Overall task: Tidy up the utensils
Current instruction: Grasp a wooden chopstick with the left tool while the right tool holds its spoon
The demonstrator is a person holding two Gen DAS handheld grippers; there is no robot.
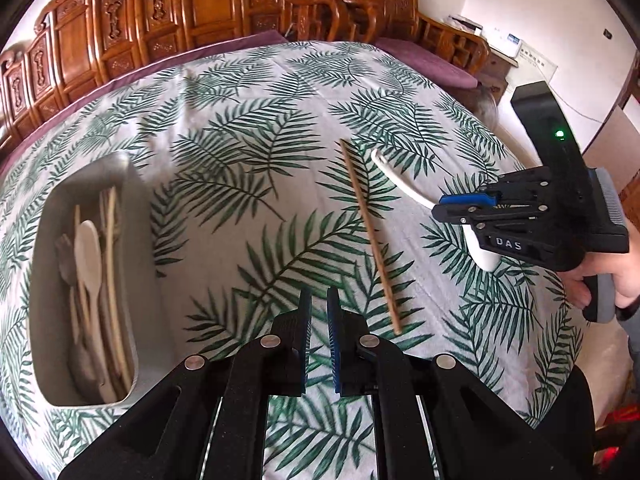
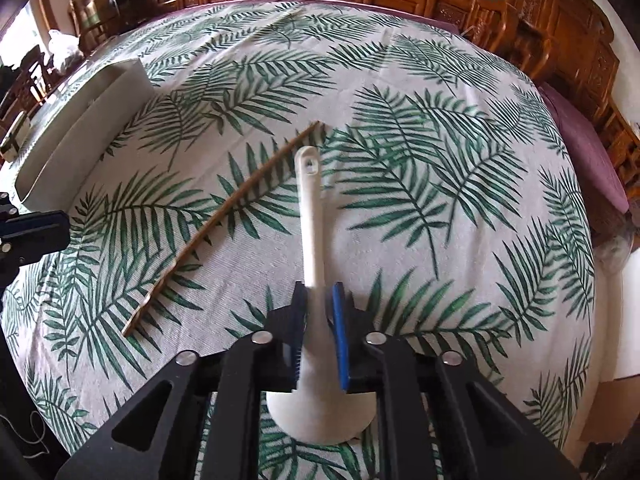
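Right claw [image 2: 319, 296] pinches the white spoon [image 2: 312, 216] by its neck beside the brown chopstick [image 2: 224, 216] on the desk [image 2: 440, 240]; left claw [image 1: 319, 300] is pressed together, empty.

Open cloth [image 1: 248, 92] between tray [image 1: 132, 240] and chopstick [image 1: 370, 236], nothing between

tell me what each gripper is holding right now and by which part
The right gripper is shut on the white spoon, gripping the handle just above the bowl. The left gripper is shut and holds nothing.
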